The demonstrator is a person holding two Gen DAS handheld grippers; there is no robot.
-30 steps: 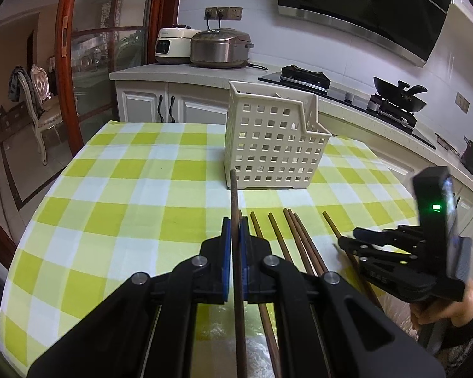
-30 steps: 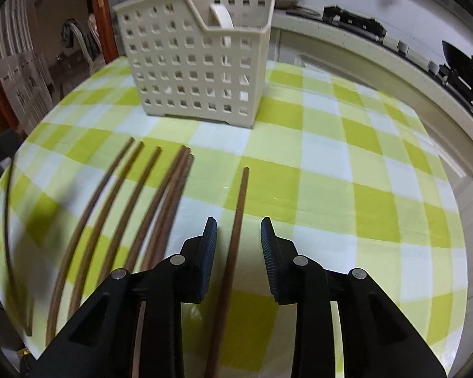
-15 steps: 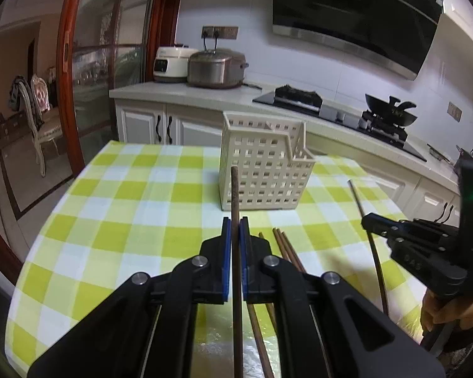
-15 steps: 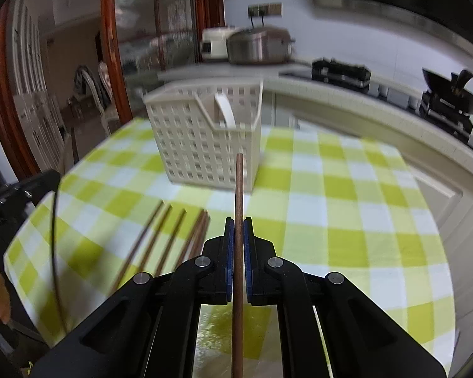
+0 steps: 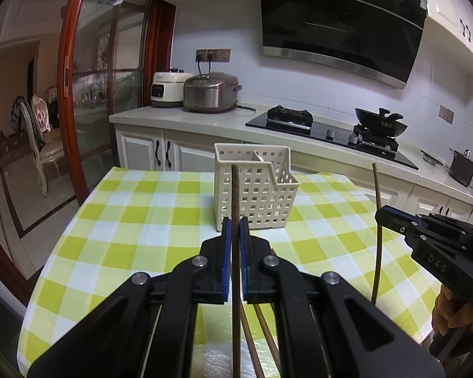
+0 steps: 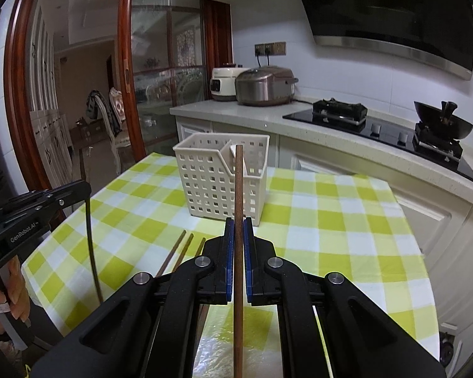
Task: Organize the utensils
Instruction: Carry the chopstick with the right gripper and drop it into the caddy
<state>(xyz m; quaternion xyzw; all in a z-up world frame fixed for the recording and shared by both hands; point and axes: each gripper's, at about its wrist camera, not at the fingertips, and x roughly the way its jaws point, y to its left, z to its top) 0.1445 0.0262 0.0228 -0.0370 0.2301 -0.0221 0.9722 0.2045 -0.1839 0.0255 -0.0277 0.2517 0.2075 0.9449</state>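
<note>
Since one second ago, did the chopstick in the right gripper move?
Yes. The chopstick lay flat on the checked tablecloth between open jaws; now the right gripper is shut on it and has lifted it, its tip level with the white basket's rim.

Two black plastic grippers, left gripper [image 5: 235,242] and right gripper [image 6: 238,242], each with blue pads [image 5: 225,252] and round silver screws [image 5: 200,262]. White lettering reads "DAS" and "GenRobot.AI".
</note>
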